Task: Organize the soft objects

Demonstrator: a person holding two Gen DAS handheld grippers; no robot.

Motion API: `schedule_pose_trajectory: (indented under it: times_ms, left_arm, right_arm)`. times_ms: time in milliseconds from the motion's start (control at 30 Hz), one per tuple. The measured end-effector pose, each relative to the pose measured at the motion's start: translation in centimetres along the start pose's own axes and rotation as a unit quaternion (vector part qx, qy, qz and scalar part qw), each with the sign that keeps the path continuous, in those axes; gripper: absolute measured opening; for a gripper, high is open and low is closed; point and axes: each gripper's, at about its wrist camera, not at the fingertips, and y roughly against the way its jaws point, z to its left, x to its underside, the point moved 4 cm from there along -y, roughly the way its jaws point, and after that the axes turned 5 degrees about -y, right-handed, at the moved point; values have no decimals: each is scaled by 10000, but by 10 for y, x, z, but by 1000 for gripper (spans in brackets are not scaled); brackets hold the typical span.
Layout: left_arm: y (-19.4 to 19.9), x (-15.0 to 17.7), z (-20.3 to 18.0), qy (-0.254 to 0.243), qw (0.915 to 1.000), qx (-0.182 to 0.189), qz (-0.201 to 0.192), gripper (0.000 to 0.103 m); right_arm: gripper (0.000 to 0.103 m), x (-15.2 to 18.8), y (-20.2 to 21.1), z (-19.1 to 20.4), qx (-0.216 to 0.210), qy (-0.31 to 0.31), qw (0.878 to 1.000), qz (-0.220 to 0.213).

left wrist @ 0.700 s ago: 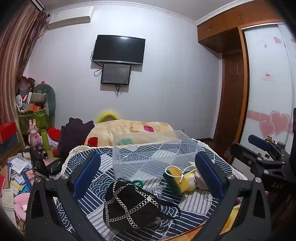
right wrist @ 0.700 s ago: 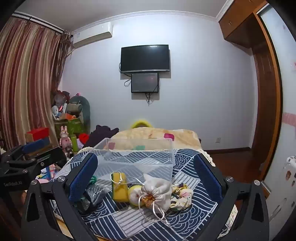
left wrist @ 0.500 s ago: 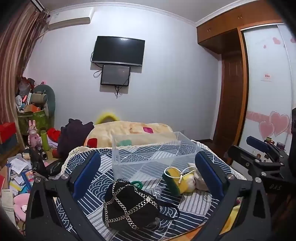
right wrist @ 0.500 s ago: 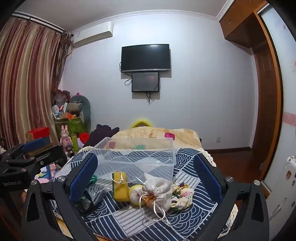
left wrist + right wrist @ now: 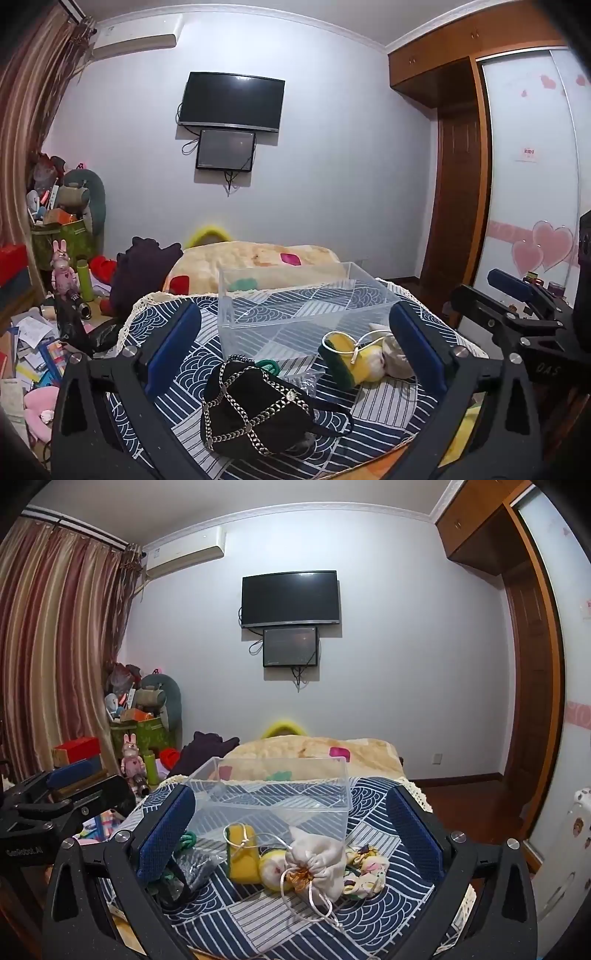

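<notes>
Two grippers hang above the patterned cloth [image 5: 373,915], each with its jaws spread wide and nothing between them: the left gripper [image 5: 293,349] over the black pouch [image 5: 255,410], the right gripper [image 5: 290,834] over the cream drawstring bag [image 5: 321,867].

Hidden or unclear items:
- Part of the black pouch lies behind the right gripper's left pad in the right wrist view, so its outline cannot be read there.
- A green looped item [image 5: 267,366] shows only partly behind the pouch; what it is cannot be told.
- The yellow sponge [image 5: 243,853] is partly covered by the bag's white cord.

Appearance: the pouch is soft, black, crossed by a metal chain. The bag is pale fabric, gathered at the neck, with loose cord trailing toward the cloth's near edge. The sponge is yellow with a green face, standing on edge. A floral scrunchie [image 5: 365,867] touches the bag's right side.

Position: all lie just in front of the clear plastic bin [image 5: 280,797], whose long axis runs left to right.
</notes>
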Motion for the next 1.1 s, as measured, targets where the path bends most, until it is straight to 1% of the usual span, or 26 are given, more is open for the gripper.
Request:
schedule_pose_trajectory:
  times_ms: [533,1100]
  left_arm:
    - [3,1,-7,-101,9999,-7,-64,103]
    - [3,0,-8,-71,9999,20,-80,103]
  right_arm:
    - [103,-1,3,2,-38,17,10000,-10]
    - [103,-2,3,6,-104,-18,9999,-15]
